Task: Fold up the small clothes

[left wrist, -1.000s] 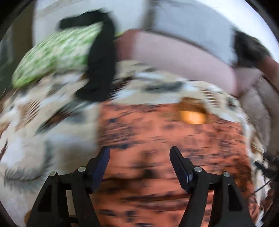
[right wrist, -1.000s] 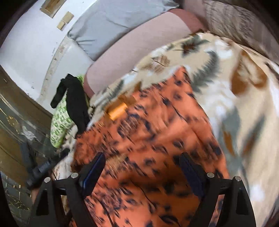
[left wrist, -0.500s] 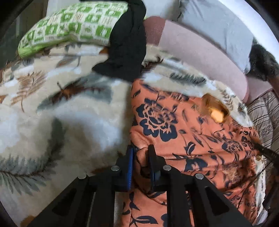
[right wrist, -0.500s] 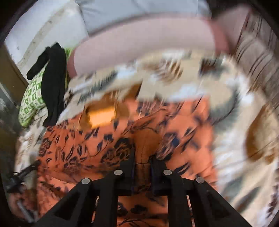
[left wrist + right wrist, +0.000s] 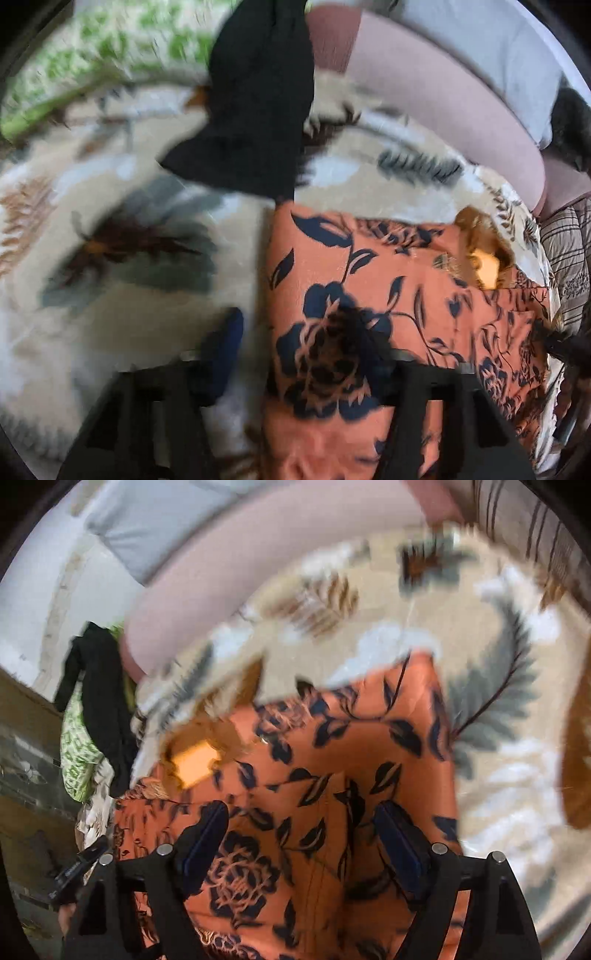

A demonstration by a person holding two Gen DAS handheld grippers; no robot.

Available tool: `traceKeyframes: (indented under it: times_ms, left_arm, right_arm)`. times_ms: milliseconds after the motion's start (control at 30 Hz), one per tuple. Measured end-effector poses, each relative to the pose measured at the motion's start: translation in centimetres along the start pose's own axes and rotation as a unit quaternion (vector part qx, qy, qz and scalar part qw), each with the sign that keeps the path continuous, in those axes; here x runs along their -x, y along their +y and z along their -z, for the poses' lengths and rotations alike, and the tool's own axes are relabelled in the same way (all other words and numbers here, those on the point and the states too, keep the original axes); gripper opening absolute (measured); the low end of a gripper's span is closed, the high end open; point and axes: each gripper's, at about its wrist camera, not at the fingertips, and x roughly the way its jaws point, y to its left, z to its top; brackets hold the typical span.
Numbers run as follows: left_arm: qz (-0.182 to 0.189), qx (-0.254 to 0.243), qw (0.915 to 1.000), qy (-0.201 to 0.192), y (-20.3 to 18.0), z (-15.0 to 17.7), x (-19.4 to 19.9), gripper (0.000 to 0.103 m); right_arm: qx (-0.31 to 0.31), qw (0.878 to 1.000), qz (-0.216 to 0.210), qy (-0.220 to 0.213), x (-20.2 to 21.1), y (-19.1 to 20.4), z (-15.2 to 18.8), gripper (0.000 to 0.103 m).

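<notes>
One orange garment point(image 5: 388, 266) lying lengthwise from left gripper point(image 5: 303, 347) to right gripper point(image 5: 299, 830) | left: wide | right: wide, just been opening

Both wrist cams close, downward, shared cloth point(image 5: 388, 295)

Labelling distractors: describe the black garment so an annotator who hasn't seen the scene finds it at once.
Start from the bed's cream leaf-print blanket. At its far end, beside the pink bolster, lies a green-and-white patterned pillow; the black garment is draped across it and spills onto the blanket. It is plain black and unprinted, unlike the orange floral garment nearby.
</notes>
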Motion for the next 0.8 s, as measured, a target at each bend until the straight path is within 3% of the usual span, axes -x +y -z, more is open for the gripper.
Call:
traceKeyframes:
  times_ms: [33,67,133,200,233,267,333,367,400,433,467,600,733,800]
  left_arm:
    - [0.009,0.004,0.9999,0.005,0.1,-0.3,0.0,0.009]
    - [0.007,-0.007,0.9998,-0.016,-0.4,-0.2,0.8,0.009]
    - [-0.008,-0.058,0.9953,-0.077,-1.9,0.5,3.2,0.009]
    - [-0.02,-0.064,0.9941,-0.086,-2.1,0.9,3.2,0.01]
    - [-0.034,-0.053,0.9958,-0.066,-1.5,1.1,1.8,0.012]
    - [-0.048,-0.036,0.997,-0.049,-0.8,1.2,0.4,0.016]
    - [-0.036,0.0,0.9974,-0.063,0.4,1.6,0.5,0.027]
    - [-0.046,-0.004,0.997,-0.063,0.2,1.6,1.1,0.031]
    - [-0.058,-0.009,0.9959,-0.07,0.0,1.7,1.8,0.043]
    - [-0.069,-0.018,0.9936,-0.088,-0.3,1.8,3.0,0.046]
    - [-0.074,-0.022,0.9921,-0.098,-0.5,1.9,3.9,0.046]
    - [-0.041,-0.038,0.9897,-0.132,-1.9,2.4,6.8,0.052]
    - [-0.029,-0.092,0.9881,-0.12,-4.0,3.9,5.8,0.057]
    - [-0.04,-0.09,0.9914,-0.087,-3.8,4.3,3.2,0.057]
  right_arm:
    - [0.017,1.0,0.019,0.015,-0.8,0.3,0.1,0.009]
    - [0.051,0.998,0.035,0.016,-0.8,1.4,0.4,0.008]
    - [0.108,0.991,0.066,-0.029,1.2,3.7,0.7,0.007]
    - [0.131,0.985,0.077,-0.081,3.2,4.8,0.7,0.008]
    - [0.139,0.982,0.081,-0.099,3.4,5.1,0.6,0.009]
    - [0.143,0.982,0.085,-0.09,2.3,4.7,0.6,0.013]
    - [0.1,0.991,0.084,-0.002,-1.7,1.9,0.7,0.039]
    - [0.089,0.994,0.061,-0.027,-1.2,1.2,0.9,0.039]
    - [0.081,0.995,0.048,-0.043,-0.2,0.9,1.1,0.043]
    - [0.07,0.995,0.04,-0.053,0.7,0.6,1.1,0.067]
    - [0.06,0.995,0.031,-0.073,2.1,0.1,1.0,0.074]
    - [0.005,0.989,0.063,-0.137,6.3,-3.4,-0.7,0.076]
    - [-0.05,0.989,0.072,-0.123,5.7,-7.1,-2.5,0.076]
    - [-0.056,0.992,0.042,-0.104,4.4,-8.0,-3.1,0.076]
